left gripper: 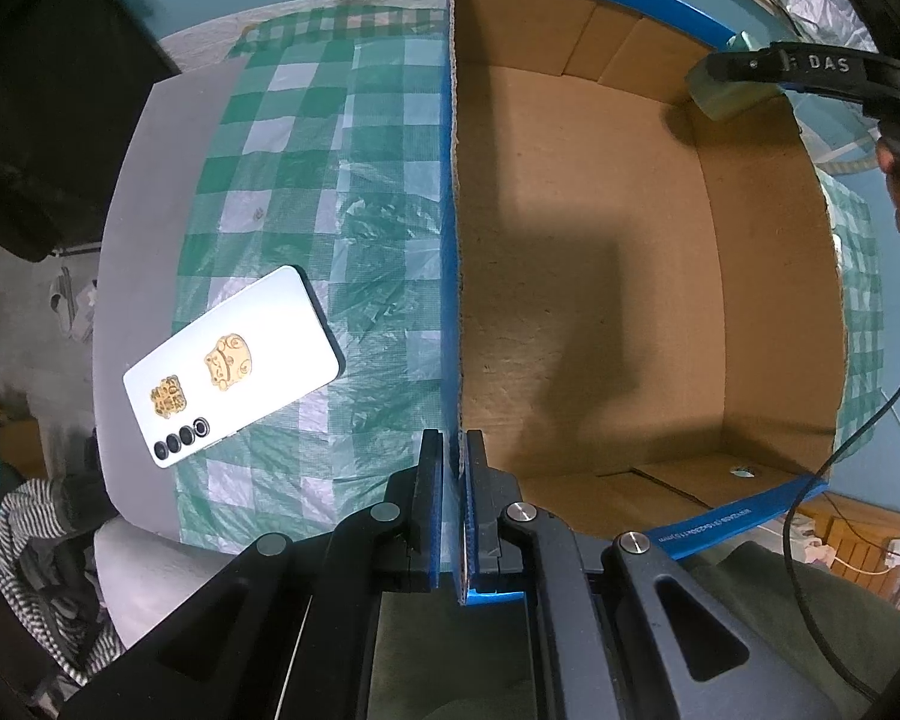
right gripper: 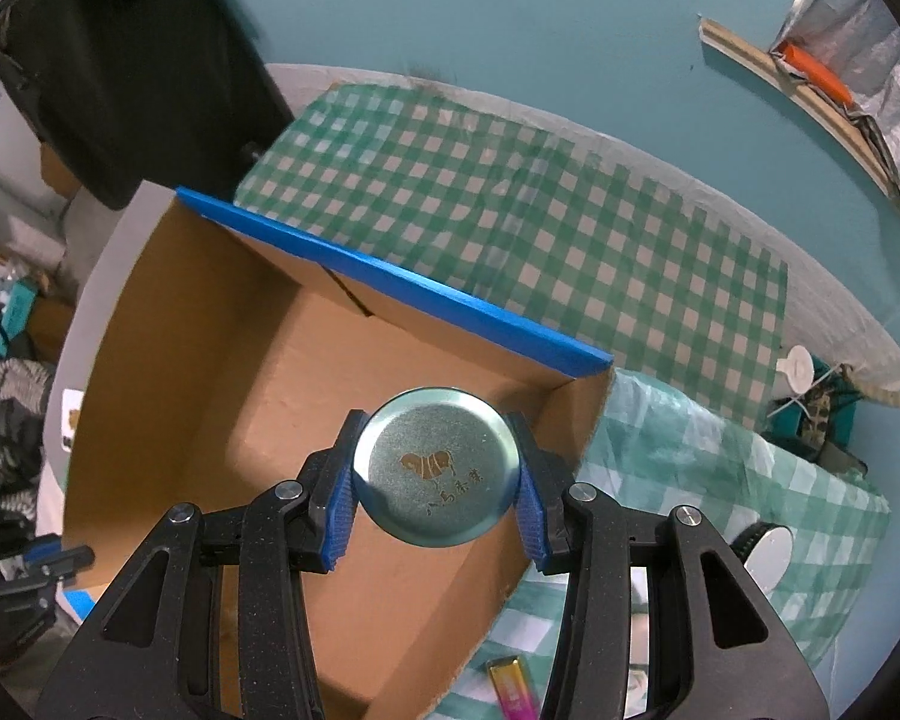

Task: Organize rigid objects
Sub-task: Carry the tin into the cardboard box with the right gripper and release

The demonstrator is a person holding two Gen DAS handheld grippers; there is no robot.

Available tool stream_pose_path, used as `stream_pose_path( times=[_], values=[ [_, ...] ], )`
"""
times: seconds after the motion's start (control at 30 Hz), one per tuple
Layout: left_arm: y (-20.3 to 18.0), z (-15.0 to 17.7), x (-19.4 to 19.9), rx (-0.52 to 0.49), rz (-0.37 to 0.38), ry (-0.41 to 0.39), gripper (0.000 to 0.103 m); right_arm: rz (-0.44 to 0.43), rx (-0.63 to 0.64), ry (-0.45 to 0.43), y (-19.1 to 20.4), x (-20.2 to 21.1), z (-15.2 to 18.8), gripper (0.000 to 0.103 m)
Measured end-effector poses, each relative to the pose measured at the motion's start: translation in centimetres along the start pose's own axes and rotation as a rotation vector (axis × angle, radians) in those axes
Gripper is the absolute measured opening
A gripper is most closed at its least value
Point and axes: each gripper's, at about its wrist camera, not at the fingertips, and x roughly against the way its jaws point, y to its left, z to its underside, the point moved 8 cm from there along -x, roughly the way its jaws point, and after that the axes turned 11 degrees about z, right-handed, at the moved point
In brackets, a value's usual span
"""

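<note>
Tin: and there it is, a round pale teal-green metal tin (right gripper: 437, 465), shallow and smooth-rimmed, its flat face turned to the right wrist camera with a small gold emblem and a line of gold characters beneath it.
Where the tin is: up in the air over the box's open top, near the right-hand corner, not touching the cardboard floor.
Right gripper: the right gripper (right gripper: 437, 480) is partway open, its blue ribbed pads (right gripper: 337, 516) pressed on either side of the tin's rim; a firm hold.
Left gripper: the left gripper (left gripper: 453, 480) is pinched down tight on the box's left wall, one finger outside, one inside, the blue-edged card sandwiched between them.
Box: an open cardboard box (left gripper: 600, 276), brown inside, blue tape along its top edges, nothing lying on the floor that shows.
Phone: a white phone (left gripper: 232, 365) lies face down on the cloth just left of the box, two gold stickers on its back, camera lenses in a row at one end.
Cloth: a green-and-white checked cloth (left gripper: 306, 192) covers the table beneath box and phone.
</note>
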Motion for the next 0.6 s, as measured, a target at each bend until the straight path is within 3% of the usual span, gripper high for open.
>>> stream_pose_path(
  times=[0.33, 0.6],
  values=[
    [0.1, -0.2, 0.3, -0.011, 0.007, -0.001, 0.006, 0.014, -0.013, -0.002, -0.1, -0.5, 0.0, 0.044],
    [-0.1, -0.3, 0.7, -0.014, -0.002, 0.002, 0.006, -0.007, -0.043, -0.040, -0.9, 1.9, -0.2, 0.049]
  ],
)
